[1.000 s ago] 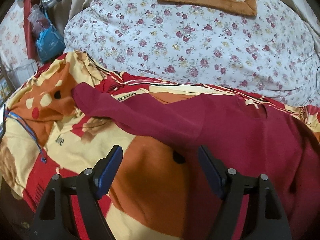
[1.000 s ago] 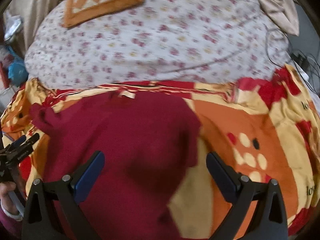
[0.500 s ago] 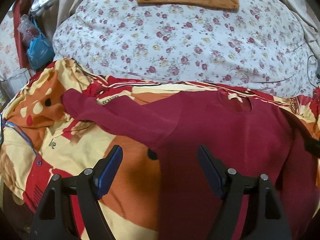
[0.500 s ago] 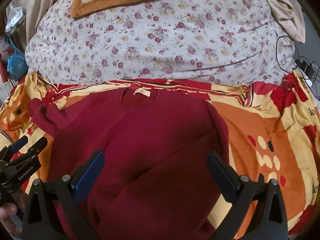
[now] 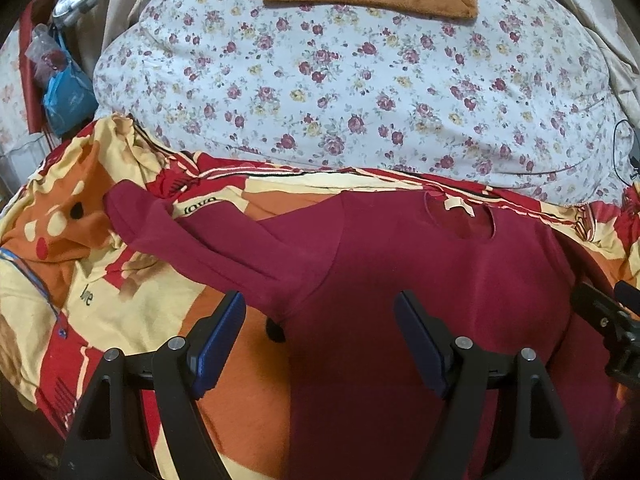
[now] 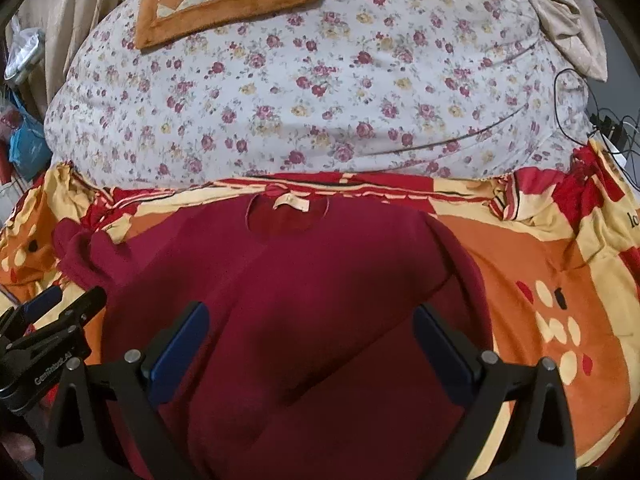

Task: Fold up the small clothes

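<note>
Patterned orange-and-red bedspread (image 5: 132,312) carries a maroon top (image 5: 400,280), neckline at 12 o'clock, one sleeve (image 5: 192,236) trailing toward 10 o'clock. Left gripper (image 5: 320,336) gapes wide, holding nothing, straddling the underarm. Right gripper (image 6: 312,344) likewise spread and unladen above the garment's body (image 6: 320,300)

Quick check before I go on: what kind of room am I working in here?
Most likely a bedroom, on a bed. The dark red shirt lies on a patterned orange, red and yellow bedcover, with a big floral quilt bundled behind it. Both grippers, left and right, are open over the shirt.
</note>
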`<state>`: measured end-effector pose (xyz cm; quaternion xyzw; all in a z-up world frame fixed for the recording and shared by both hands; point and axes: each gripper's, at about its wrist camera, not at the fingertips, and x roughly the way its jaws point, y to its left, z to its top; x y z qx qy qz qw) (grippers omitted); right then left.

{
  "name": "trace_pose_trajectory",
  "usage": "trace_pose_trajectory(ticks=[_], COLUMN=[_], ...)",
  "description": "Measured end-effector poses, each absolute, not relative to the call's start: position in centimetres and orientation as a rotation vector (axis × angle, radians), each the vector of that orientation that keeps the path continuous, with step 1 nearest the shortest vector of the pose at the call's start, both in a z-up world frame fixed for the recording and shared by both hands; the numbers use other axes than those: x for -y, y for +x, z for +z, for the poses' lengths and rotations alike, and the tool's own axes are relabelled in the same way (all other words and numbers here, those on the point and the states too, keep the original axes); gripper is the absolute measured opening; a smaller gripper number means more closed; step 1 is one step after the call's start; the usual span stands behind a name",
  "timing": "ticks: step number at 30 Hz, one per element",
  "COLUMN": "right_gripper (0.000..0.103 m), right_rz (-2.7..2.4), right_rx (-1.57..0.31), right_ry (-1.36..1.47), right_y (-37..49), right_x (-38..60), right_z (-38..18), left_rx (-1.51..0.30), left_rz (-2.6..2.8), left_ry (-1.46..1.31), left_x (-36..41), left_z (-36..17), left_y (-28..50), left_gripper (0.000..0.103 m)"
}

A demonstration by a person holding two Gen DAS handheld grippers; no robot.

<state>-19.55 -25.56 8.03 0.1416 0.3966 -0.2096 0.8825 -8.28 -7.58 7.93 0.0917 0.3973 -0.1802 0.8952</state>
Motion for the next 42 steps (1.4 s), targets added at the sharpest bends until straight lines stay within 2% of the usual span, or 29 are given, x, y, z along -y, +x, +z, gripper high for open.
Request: trace_pose_trajectory(ticks=[11,42], right_gripper=[0.103,0.103], right_rz=[-0.434,-0.401], right_rx=[-0.88,-0.923], right_ry=[0.285,0.247], right_y=[-18.2,-16.7], right_x=[26.2,24.4], right_z=[5.1,3.6], left_rx=[-0.857,-0.879], left_rz=[-0.35,-0.311], left_ry=[0.194,0.177], left_x=[8.0,7.0], left_z=[6.3,5.1], left_y=[-7.0,-6.1], left_gripper=[0.07,0.07])
